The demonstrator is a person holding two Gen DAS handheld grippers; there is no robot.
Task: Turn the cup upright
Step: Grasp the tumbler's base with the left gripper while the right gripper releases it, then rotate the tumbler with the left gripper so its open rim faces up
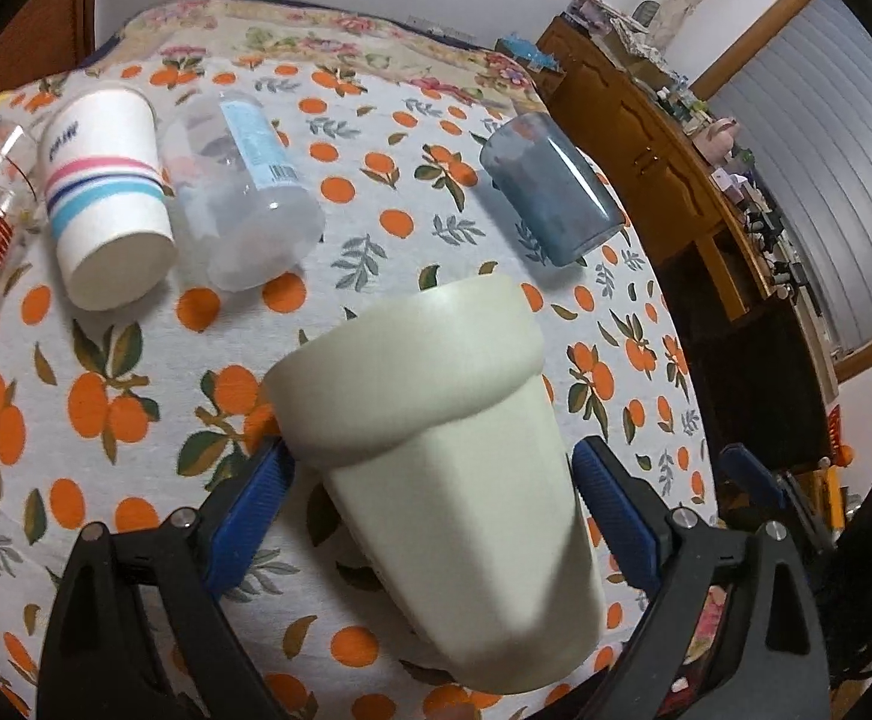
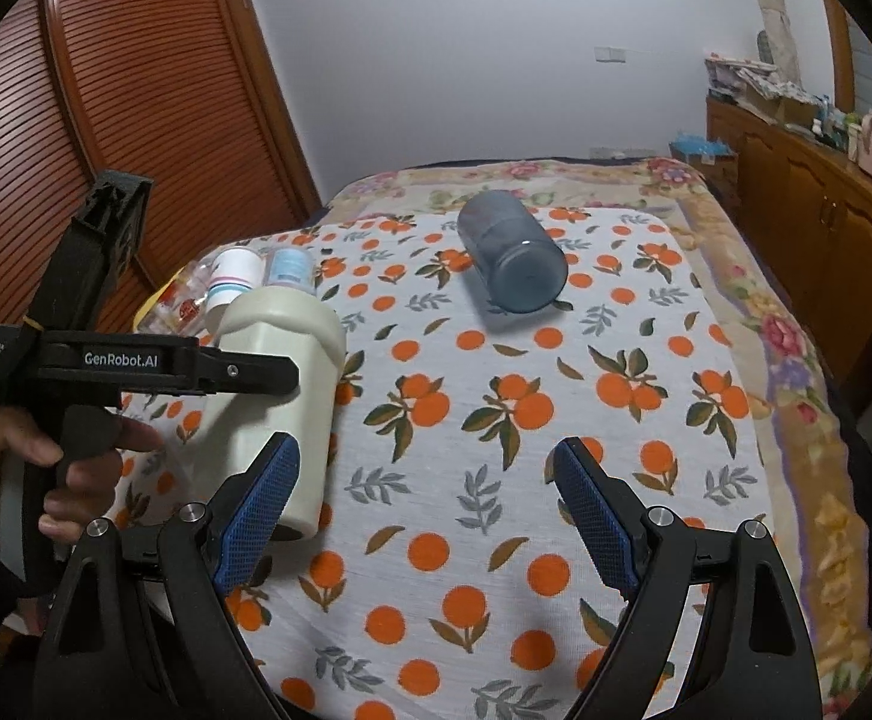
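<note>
blue-padded left gripper (image 1: pixel 430 510) straddles the tilted cream ribbed plastic cup (image 1: pixel 436 438), jaws spread, not yet clamped; it should close squarely below the rim band; right gripper (image 2: pixel 424 516) idles unclenched

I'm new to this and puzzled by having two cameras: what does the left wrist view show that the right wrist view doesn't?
Only the left view shows its own blue fingers flanking the cream cup, and shows the window blind.

Only the right view shows the hand holding the left gripper from outside, the empty right gripper, and the wooden door.

Both show the cream cup, the blue cup lying down, the paper cup, and the orange-print cloth.
</note>
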